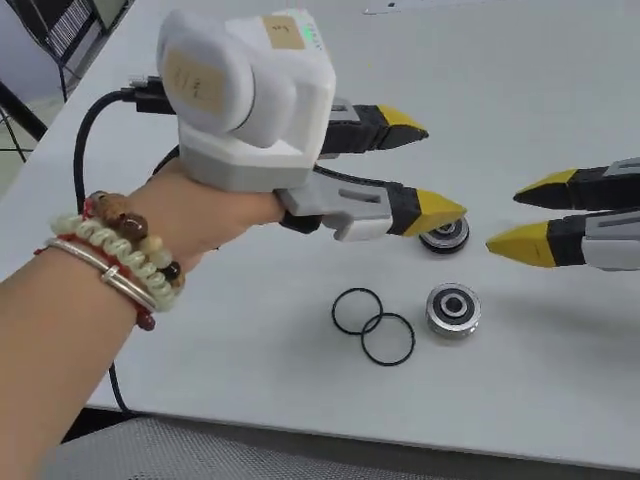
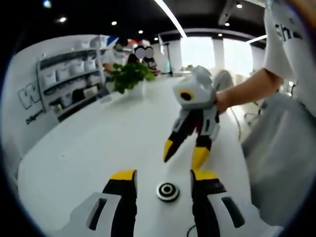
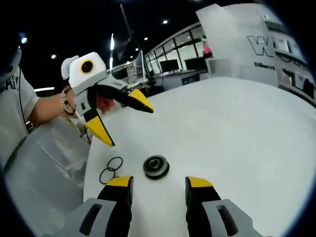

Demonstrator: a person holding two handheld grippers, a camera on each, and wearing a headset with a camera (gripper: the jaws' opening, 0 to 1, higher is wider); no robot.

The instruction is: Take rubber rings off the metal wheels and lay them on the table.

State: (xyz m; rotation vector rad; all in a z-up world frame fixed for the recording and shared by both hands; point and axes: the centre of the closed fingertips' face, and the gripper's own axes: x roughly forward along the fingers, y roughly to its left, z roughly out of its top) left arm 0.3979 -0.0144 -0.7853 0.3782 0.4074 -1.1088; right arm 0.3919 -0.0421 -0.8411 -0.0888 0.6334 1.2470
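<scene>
Beaded bracelets (image 1: 120,250) on the wrist nearest, hand (image 1: 215,215) wrapped round left gripper (image 1: 445,170); jaws spread wide, nothing held. Right gripper (image 1: 502,220) facing it from the opposite side, jaws likewise well parted, empty.

Far wheel (image 1: 447,238) flat on desk (image 1: 500,80), just under left gripper's lower tip, between the two grippers; framed between the jaws in left gripper view. Near wheel (image 1: 453,308) flat on desk, closer to the front edge. Two black rings (image 1: 375,322) lying just left of near wheel, overlapping each other, not touching it.

Desk plain white, matte, long. Black cable (image 1: 85,140) trailing from the rear of left gripper.

Room: open office, white shelves (image 2: 74,74) with bins along one wall, green plant (image 2: 129,75) at desk's far end, ceiling strip lights (image 2: 170,17), bright windows (image 2: 200,52).

Writing: big wall lettering (image 3: 269,45) starting "W", smaller line beneath starting "Dil", rest unreadable. Tan stickers (image 1: 195,78) on left gripper, print too small to read. Letters "ch" on white shirt (image 2: 289,34), rest cut off.
</scene>
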